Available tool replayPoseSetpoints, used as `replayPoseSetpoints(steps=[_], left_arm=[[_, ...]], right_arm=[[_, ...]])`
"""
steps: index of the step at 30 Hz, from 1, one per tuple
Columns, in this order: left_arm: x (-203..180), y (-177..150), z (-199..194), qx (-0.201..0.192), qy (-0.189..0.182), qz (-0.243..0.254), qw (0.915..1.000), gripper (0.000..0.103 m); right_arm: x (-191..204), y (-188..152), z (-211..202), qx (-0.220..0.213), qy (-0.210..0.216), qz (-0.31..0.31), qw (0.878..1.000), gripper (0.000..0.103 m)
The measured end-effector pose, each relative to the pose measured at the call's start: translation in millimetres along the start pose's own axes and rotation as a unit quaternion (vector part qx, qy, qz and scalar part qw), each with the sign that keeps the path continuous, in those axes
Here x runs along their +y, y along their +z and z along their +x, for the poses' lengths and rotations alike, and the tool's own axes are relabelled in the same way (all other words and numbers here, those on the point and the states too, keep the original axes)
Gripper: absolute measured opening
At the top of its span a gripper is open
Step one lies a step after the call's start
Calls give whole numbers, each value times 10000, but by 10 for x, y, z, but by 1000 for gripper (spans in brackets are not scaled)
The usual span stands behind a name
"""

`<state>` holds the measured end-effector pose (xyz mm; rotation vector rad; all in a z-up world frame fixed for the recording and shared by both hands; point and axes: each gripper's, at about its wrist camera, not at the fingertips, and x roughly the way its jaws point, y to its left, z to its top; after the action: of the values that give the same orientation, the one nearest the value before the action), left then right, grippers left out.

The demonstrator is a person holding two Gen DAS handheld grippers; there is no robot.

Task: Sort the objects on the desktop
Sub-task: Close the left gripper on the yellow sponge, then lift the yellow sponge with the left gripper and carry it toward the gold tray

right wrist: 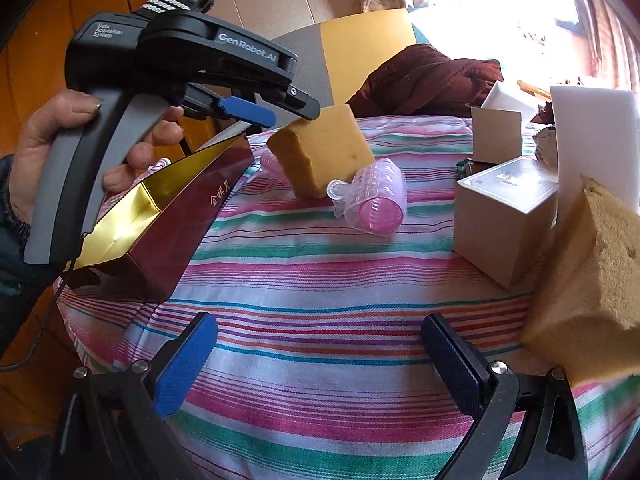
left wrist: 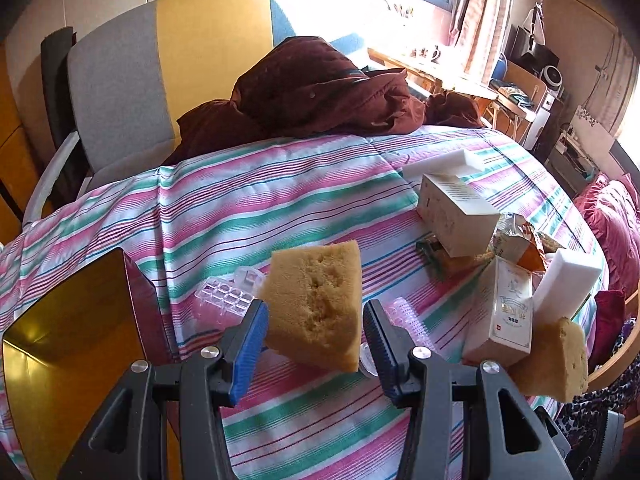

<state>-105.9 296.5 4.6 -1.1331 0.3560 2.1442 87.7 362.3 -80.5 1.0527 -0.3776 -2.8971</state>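
Observation:
A yellow sponge (left wrist: 316,304) hangs tilted above the striped bedcover, and my left gripper (left wrist: 314,346) is shut on its near end. The right wrist view shows the same sponge (right wrist: 324,148) at the tips of the left gripper (right wrist: 294,117), which a hand (right wrist: 52,148) holds. An open maroon box with a gold inside (left wrist: 60,320) (right wrist: 168,224) lies just left of it. My right gripper (right wrist: 320,360) stands open over bare cover, with nothing between its fingers. A second yellow sponge (right wrist: 592,280) (left wrist: 556,360) sits to its right.
A pink hair roller (right wrist: 372,196) lies beyond the held sponge, and a clear pill case (left wrist: 224,296) sits left of it. White cartons (left wrist: 456,212) (left wrist: 504,312), white foam blocks (left wrist: 568,280) (left wrist: 444,164) and a snack bag (left wrist: 520,240) crowd the right. Maroon clothing (left wrist: 320,92) is heaped at the back.

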Motion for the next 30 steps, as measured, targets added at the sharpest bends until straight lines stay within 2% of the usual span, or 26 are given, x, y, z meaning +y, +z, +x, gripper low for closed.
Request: replayPoseSetpoints(steps=[6, 11, 20, 23, 27, 30], left_arm=[[11, 83, 114, 100, -265, 30, 9996, 55], [59, 84, 188, 138, -175, 88, 9997, 55], [232, 118, 137, 123, -420, 86, 9990, 57], [264, 113, 123, 98, -528, 51, 9985, 56], [301, 118, 38, -31, -407, 53, 9992, 56], [398, 130, -78, -163, -620, -101, 9979, 56]], right_arm=[[-10, 1, 38, -43, 0, -79, 10000, 103], [-26, -3, 55, -91, 20, -157, 9998, 103], [-36, -5, 80, -170, 49, -203, 9996, 103], [-30, -10, 83, -196, 35, -243, 9995, 103], [-30, -13, 84, -211, 34, -269, 9994, 103], [-32, -18, 83, -242, 55, -261, 9994, 103]])
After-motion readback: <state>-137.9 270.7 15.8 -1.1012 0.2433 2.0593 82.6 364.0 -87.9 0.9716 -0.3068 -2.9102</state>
